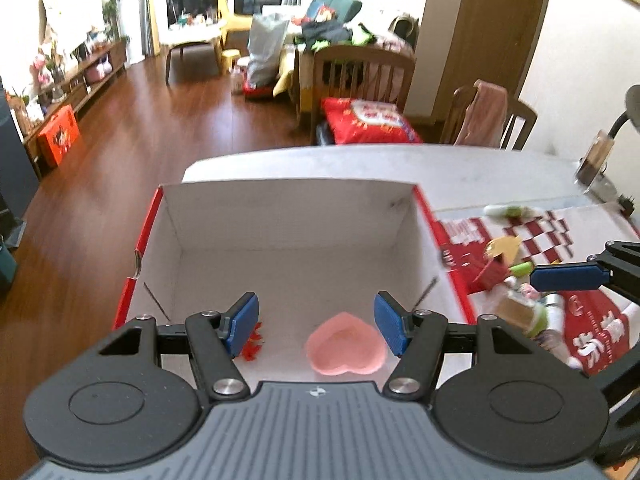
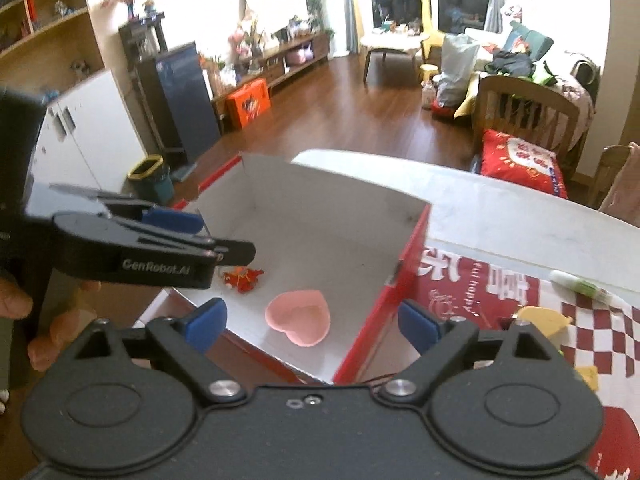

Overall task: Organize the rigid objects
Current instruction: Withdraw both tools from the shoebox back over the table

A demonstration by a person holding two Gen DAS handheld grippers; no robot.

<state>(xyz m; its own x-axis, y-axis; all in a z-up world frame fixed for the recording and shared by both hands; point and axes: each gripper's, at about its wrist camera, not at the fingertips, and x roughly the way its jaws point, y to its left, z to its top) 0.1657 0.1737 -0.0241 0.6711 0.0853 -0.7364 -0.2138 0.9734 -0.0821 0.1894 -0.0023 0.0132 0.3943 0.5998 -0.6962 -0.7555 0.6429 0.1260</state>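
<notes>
A white-lined cardboard box with red sides (image 1: 400, 216) (image 2: 352, 208) stands on the table. Inside lie a pink heart-shaped dish (image 1: 346, 344) (image 2: 300, 316) and a small red toy (image 1: 252, 346) (image 2: 244, 278). My left gripper (image 1: 316, 326) is open and empty, hovering over the box's near part; it also shows in the right wrist view (image 2: 200, 236). My right gripper (image 2: 312, 324) is open and empty above the box's right wall; one blue finger shows in the left wrist view (image 1: 568, 278). Loose small objects (image 1: 516, 280) lie on the red-and-white cloth to the right.
A white-and-green tube (image 2: 580, 286) (image 1: 508, 211) and a yellow piece (image 2: 544, 316) lie on the cloth (image 2: 500, 280). A lamp base (image 1: 596, 160) stands at the table's right back. Chairs (image 1: 492, 120) and a red bag (image 1: 368, 120) are beyond the table.
</notes>
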